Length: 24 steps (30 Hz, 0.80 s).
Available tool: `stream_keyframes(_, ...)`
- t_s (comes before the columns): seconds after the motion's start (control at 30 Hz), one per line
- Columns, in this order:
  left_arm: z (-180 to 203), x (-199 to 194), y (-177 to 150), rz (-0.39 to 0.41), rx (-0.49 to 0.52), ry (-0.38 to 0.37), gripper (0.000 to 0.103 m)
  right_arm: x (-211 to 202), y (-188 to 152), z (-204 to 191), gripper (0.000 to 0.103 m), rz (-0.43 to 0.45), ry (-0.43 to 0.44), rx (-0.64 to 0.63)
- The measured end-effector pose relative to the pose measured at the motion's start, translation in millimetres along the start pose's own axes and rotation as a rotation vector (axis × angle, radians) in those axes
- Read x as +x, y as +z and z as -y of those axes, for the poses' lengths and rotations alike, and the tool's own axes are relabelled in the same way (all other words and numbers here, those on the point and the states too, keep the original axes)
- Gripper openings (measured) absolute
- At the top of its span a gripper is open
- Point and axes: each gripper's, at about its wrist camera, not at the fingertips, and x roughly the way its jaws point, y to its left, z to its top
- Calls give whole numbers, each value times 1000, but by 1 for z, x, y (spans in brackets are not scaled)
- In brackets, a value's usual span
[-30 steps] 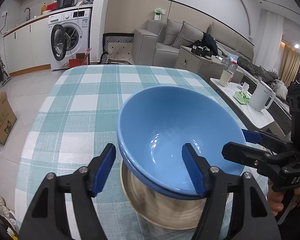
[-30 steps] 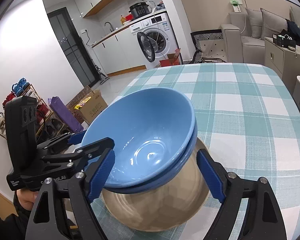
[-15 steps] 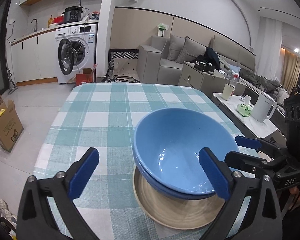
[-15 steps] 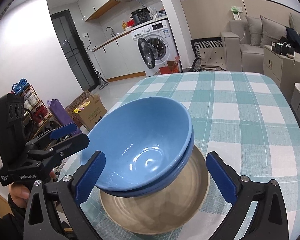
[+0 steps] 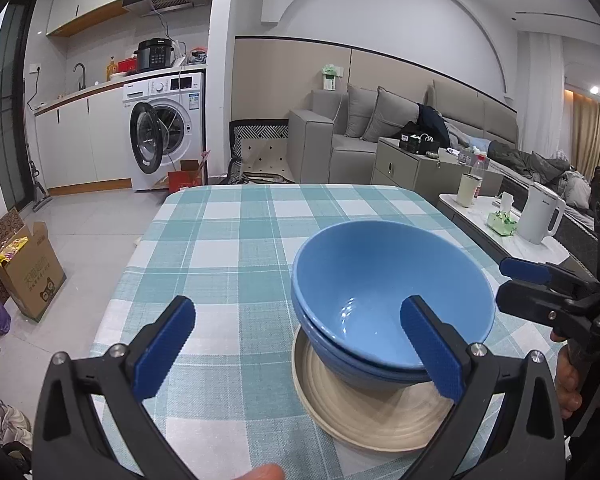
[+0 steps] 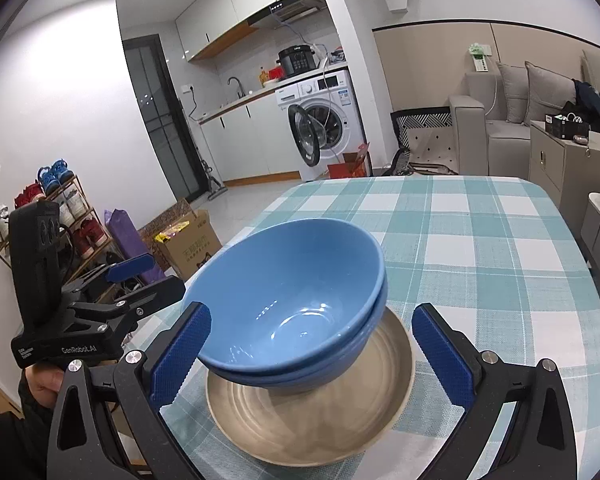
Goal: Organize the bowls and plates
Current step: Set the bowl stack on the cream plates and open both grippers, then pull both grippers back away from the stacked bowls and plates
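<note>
Surface point(image 5: 236, 240) under a teal-and-white check cloth. Ahead of the left tool point(image 5: 296, 344) lies a wide bare stretch, running to the far rounded edge. To that tool's left the cloth edge drops to open floor, with a box point(image 5: 24, 264) down there. The near edge runs close under both tools.

Bowls point(image 5: 392, 292): two blue ones, nested, sitting in a beige plate point(image 5: 364, 412). The stack sits near the surface's near edge.

Against a second ago: both tools have just been opening, now fully wide. Earlier the left tool's right pad reached into the bowl and the right tool's pads bracketed the stack closely. Now both tools are drawn back and a little higher, more of the room showing above the surface. The stack sits as before on the plate.

Left tool: jaws spread wide, holding nothing. The bowls lie ahead and to its right; its right finger point(image 5: 432, 352) overlaps the bowl rim in view, whether touching cannot be told. Left finger over bare cloth, well clear.

Right tool point(image 6: 312, 352): jaws spread wide, holding nothing. The stack sits ahead, centred between its fingers. Left finger point(image 6: 180, 352) just beside the bowl wall, right finger point(image 6: 444, 356) apart from it, over the plate's edge.

The tools face the stack from opposite sides, each visible in the other's view.
</note>
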Motion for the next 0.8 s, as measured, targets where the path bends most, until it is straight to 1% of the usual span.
stream_keyframes(0.23,1,-7,-13,48,29,-6,103,-13,-25,5,102,44,13,-44)
stream_keyframes(0.3,0,-8,-19,58,21,-2,103,-15,-33,9,102,47,22,-48)
stream_keyframes(0.4,-2,-8,-25,63,1,-31,103,-19,-46,14,102,65,27,-45)
stream_keyframes(0.5,1,-8,-33,72,4,-42,103,-23,-53,15,102,83,32,-49)
stream_keyframes(0.57,4,-10,-38,83,16,-55,103,-25,-57,12,102,89,31,-66)
stream_keyframes(0.7,8,-13,-46,93,27,-48,103,-24,-65,9,102,87,25,-89)
stream_keyframes(0.8,10,-15,-53,86,30,-45,103,-23,-71,6,102,82,20,-95)
